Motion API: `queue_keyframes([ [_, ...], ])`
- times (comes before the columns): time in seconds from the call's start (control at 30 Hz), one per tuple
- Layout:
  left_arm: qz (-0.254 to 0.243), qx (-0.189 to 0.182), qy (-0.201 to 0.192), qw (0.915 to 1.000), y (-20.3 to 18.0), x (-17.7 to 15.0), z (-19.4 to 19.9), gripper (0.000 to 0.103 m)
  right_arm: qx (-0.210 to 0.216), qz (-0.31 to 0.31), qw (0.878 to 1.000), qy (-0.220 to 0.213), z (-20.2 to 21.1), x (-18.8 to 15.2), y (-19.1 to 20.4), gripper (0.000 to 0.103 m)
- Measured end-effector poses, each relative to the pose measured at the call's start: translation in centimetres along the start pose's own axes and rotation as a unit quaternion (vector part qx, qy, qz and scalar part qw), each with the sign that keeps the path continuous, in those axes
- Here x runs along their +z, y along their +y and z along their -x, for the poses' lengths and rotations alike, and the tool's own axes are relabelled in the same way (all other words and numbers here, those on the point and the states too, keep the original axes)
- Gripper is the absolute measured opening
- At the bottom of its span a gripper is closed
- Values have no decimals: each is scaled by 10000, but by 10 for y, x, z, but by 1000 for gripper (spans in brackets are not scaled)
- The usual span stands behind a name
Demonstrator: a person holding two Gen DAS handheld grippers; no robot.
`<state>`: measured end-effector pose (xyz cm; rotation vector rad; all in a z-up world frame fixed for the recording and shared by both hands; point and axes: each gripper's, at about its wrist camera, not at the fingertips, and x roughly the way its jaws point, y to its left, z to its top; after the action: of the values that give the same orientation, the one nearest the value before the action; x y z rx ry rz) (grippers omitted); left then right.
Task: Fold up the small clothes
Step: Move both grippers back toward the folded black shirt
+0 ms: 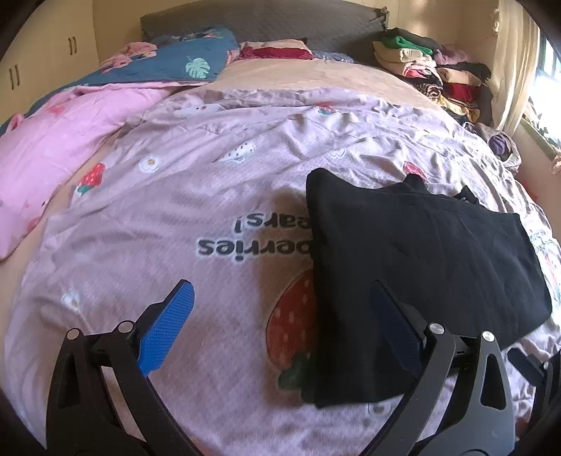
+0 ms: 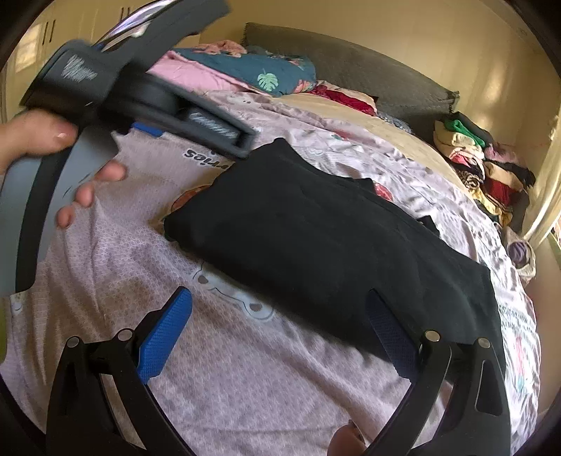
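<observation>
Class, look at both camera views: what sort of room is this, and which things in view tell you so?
Most likely a home bedroom. A bed with a strawberry-print duvet fills the view, a padded headboard stands behind it, and a pile of clothes sits by the curtained window.

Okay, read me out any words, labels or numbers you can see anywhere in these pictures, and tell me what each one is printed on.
"berries", first letters hidden under the black garment, upside down on the pink bedsheet.
"ears!", the line above it, also cut off by the garment, same sheet.
"ries", the same print's end in the right wrist view.
Small lettering at the sheet's right edge: too blurred to read.
Pale marking on the left gripper body: blurred, unreadable.
</observation>
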<state>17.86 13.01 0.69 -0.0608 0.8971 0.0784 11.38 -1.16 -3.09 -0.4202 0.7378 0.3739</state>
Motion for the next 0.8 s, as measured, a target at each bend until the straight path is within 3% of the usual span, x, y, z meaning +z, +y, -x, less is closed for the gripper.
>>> queue_keyframes([
  [0.47, 1, -27, 125, 9999, 3, 28, -36, 93, -189, 588, 9975, 345, -57, 13, 15, 98],
  [0.8, 60, -44, 215, 9997, 10, 47, -59, 93, -376, 785, 9956, 345, -87, 30, 16, 98],
])
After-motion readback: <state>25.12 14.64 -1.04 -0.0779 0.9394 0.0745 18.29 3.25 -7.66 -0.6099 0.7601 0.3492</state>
